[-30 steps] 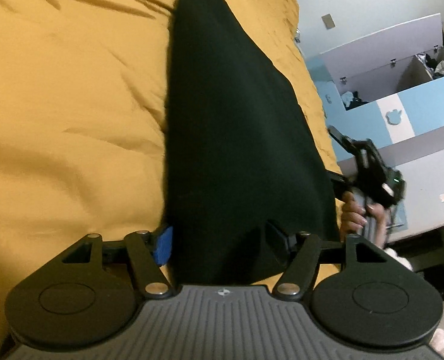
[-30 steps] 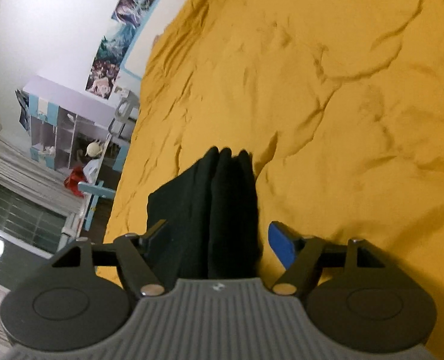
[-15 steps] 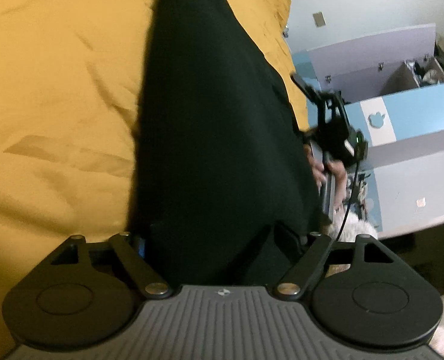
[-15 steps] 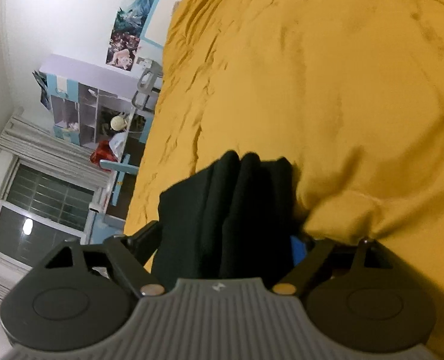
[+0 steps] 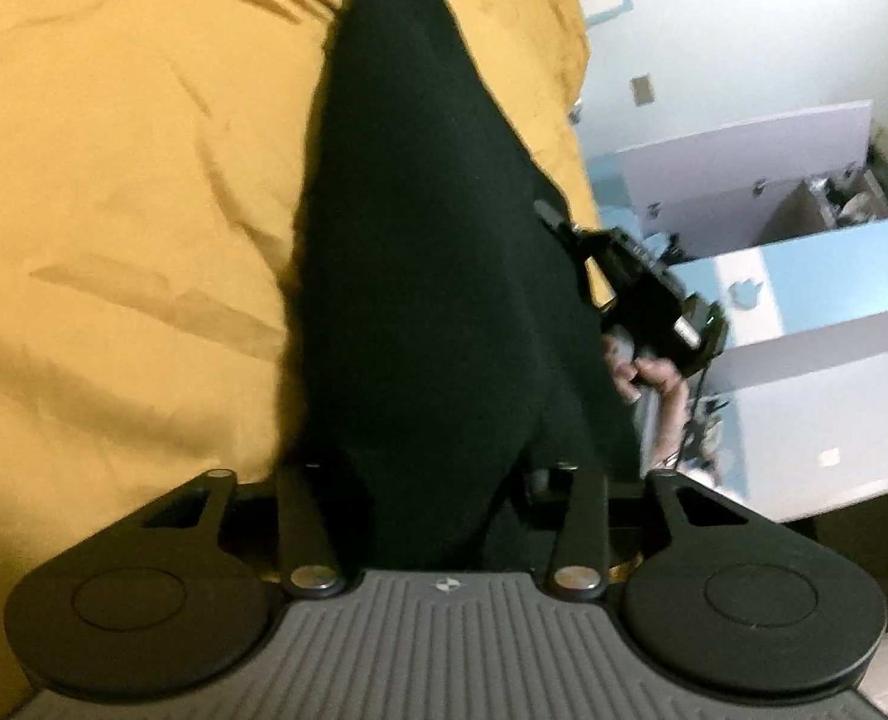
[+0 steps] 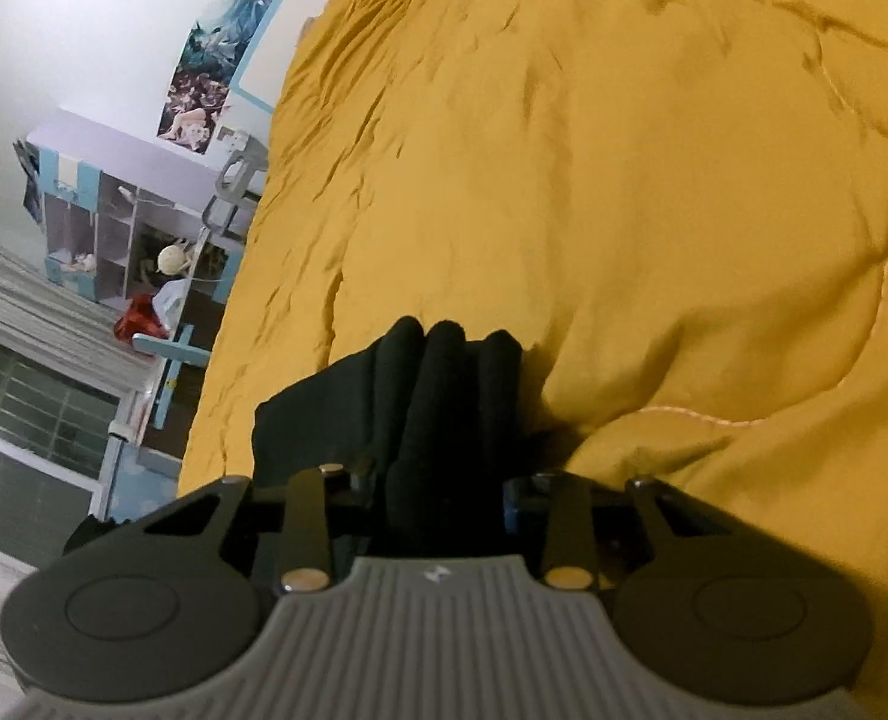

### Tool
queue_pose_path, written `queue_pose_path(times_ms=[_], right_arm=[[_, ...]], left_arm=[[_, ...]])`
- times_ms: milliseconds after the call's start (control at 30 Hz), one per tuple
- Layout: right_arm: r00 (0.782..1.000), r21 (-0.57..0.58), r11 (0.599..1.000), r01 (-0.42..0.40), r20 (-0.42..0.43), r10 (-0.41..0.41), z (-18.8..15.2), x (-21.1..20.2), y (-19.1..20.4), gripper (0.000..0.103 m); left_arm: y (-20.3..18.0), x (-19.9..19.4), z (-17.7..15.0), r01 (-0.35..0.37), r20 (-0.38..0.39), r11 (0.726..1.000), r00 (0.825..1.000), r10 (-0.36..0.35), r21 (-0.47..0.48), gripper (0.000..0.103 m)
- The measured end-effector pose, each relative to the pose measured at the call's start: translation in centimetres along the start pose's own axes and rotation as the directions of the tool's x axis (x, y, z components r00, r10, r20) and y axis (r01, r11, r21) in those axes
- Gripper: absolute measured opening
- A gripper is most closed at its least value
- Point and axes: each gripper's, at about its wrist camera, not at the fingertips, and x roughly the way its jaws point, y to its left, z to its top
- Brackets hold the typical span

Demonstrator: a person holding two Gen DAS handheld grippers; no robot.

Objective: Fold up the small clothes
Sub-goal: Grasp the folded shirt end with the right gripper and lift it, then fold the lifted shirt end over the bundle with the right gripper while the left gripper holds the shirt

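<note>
A long black garment (image 5: 420,240) lies stretched over the yellow bedcover (image 5: 114,210), running away from me in the left wrist view. My left gripper (image 5: 438,480) is closing on its near end, and the cloth narrows to a pinched bunch between the jaws. In the right wrist view the black garment (image 6: 444,396) shows as thick folds gathered between the jaws of my right gripper (image 6: 444,492), which is closing too. Its blue pad (image 6: 516,504) sits against the cloth. The right gripper (image 5: 642,300) and the hand (image 5: 648,372) holding it also appear at the garment's right edge.
The bedcover (image 6: 624,180) is rumpled and spreads far beyond the garment. A blue and white cabinet (image 5: 804,276) stands past the bed's right side. Open shelves (image 6: 102,240), a window (image 6: 24,420) and wall posters (image 6: 216,48) lie past the other side.
Both pairs of jaws have gone from wide apart to closed in on the black cloth. The right gripper slid forward along the garment's edge and dug into the bedcover, bunching the folds.
</note>
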Motion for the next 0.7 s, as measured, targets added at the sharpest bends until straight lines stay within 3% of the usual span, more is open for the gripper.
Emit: queue_pose_path(times_ms=[133,300,467,700], right_arm=[[0.999,-0.034,0.999,-0.014,0.033,0.015,0.1,-1.7,3.2,0.028],[0.999,-0.159,0.987,0.007,0.047,0.001,0.0,-3.3,10.9,0.027],[0.998,-0.259,0.965,-0.031,0.047,0.045,-1.0,-4.1,19.0,0.027],[0.977,-0.300,0.932,-0.203,0.000,0.212,-4.2,-0.5,29.1,0.027]], left_arm=[[-0.9,-1.6,0.2,0.059,0.023,0.998,0.998,-0.060,0.007,0.035],[-3.4,-3.6,0.4,0.081,0.044,0.993,0.995,-0.085,0.083,0.029],[-5.7,-9.2,1.0,0.106,0.121,0.983,0.985,-0.125,0.149,0.028],[-7.3,-20.8,0.4,0.029,0.276,0.973,0.957,-0.094,0.231,0.028]])
